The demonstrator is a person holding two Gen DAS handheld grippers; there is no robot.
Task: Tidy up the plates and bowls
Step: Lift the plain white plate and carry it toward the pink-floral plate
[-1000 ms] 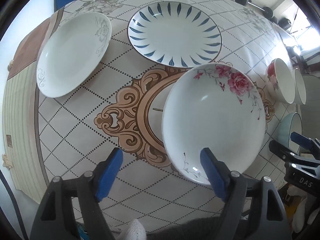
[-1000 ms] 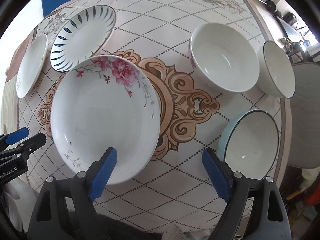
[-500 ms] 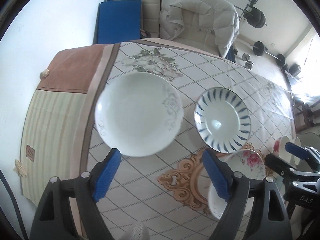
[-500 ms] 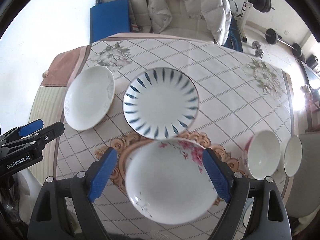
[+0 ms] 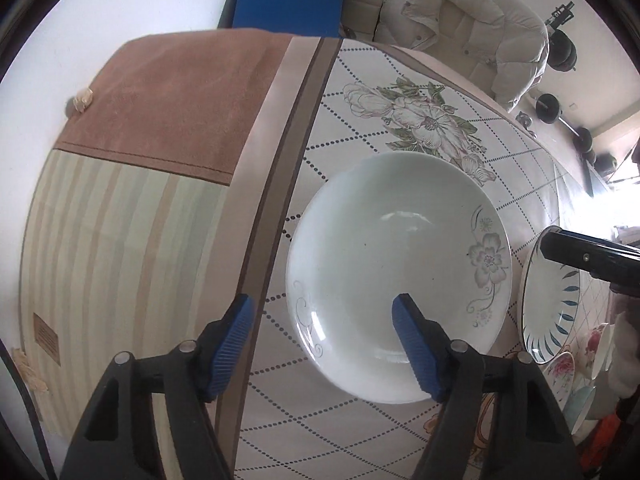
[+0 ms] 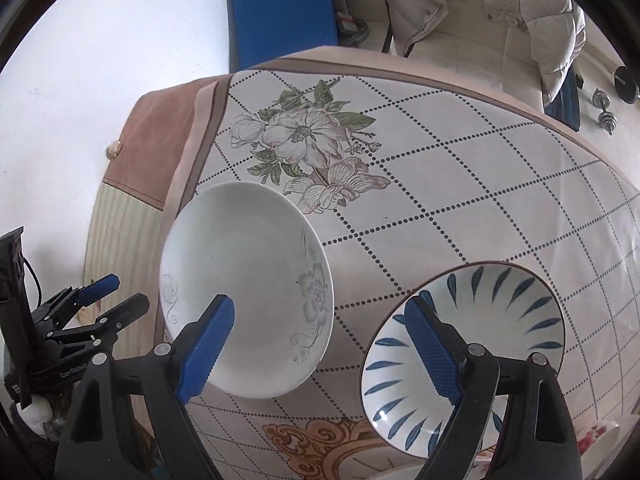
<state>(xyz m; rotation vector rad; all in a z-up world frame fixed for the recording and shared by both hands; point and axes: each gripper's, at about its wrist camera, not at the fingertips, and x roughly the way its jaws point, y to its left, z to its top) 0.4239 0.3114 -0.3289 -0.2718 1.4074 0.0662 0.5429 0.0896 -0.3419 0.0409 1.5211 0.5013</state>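
Patterned tabletop (image 6: 460,184) under a checked floral cloth, chair with a pale padded coat (image 5: 460,12) and a blue panel (image 6: 280,12) behind, dumbbells (image 6: 606,110) on the floor at the far right.

Half a second back, looked down on all three plates from farther off; now both views hang close over the cloth's left end. Left gripper (image 5: 320,340) poised above the near-left rim of the white plate with grey flowers (image 5: 400,276), jaws having just been closing yet parted, one pad over the bare cloth, the other over the plate's well, nothing pinched between. Right gripper (image 6: 320,352) spread wide and empty, one pad over the white plate's right side, the other over the blue-petal plate (image 6: 472,356). Probably means a shift away from the rose plate toward the two leftmost plates: a first pick-up lining up, no stacking done yet.

Left view alone gives the brown and striped overhang of the cloth (image 5: 120,208), plus a crowded sliver of the rose plate (image 5: 564,364) and bowls (image 5: 584,404) at the right edge. Right view alone gives the blue-petal plate nearly whole, lying just beside the white plate without touching, and the left gripper from outside at far left.
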